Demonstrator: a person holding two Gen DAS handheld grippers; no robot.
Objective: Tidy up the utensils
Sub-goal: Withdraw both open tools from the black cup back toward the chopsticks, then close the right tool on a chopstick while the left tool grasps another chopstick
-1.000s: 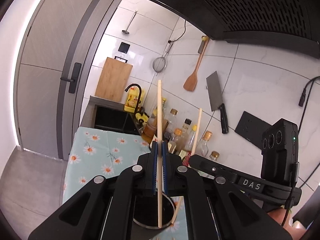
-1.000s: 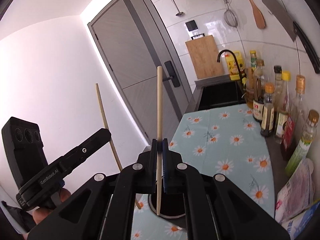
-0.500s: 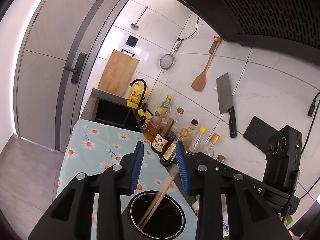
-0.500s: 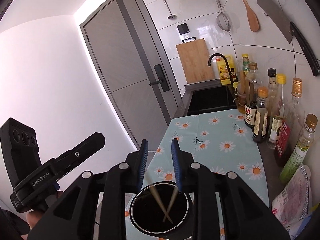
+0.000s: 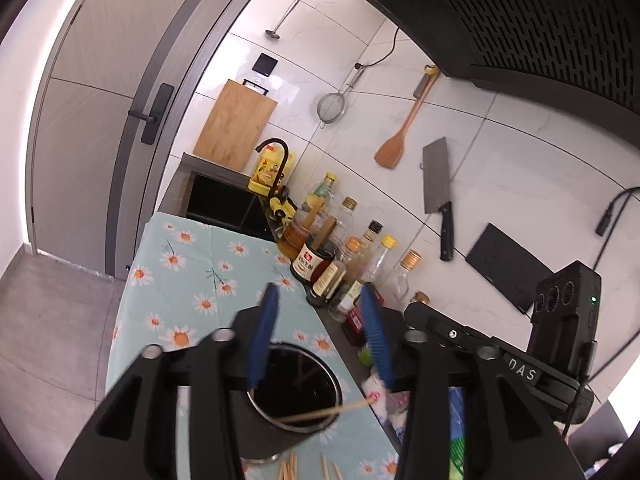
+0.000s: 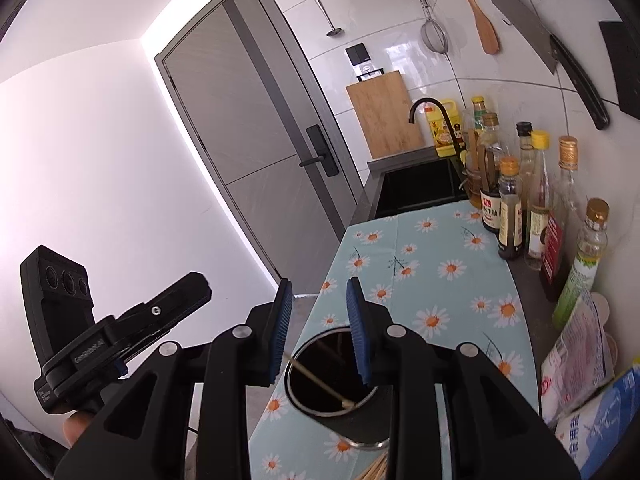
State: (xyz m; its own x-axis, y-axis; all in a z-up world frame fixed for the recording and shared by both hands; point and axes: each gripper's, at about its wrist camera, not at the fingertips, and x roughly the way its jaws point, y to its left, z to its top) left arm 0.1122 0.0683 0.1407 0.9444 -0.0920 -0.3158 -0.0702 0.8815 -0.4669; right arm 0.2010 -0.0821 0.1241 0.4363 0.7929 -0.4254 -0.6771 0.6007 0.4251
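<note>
A black metal-rimmed utensil cup (image 5: 296,390) stands on the daisy tablecloth (image 5: 188,280); it also shows in the right wrist view (image 6: 336,384). A wooden chopstick (image 5: 328,412) leans across its rim, also seen in the right wrist view (image 6: 316,380). My left gripper (image 5: 318,336) is open and empty just above the cup. My right gripper (image 6: 318,332) is open and empty above the cup too. More loose chopsticks (image 5: 290,470) lie on the cloth in front of the cup, and they show at the bottom of the right wrist view (image 6: 374,470).
Sauce and oil bottles (image 6: 516,208) line the wall side of the counter. A dark sink (image 5: 224,208) with a black tap lies beyond the cloth. A cleaver (image 5: 438,188), a wooden spatula (image 5: 404,132) and a strainer hang on the tiles. Plastic packets (image 6: 576,364) lie at right.
A second ago each gripper was shut on an upright chopstick above the cup. Both opened and the chopsticks dropped into the cup. Both grippers have since pulled back and opened wider.
</note>
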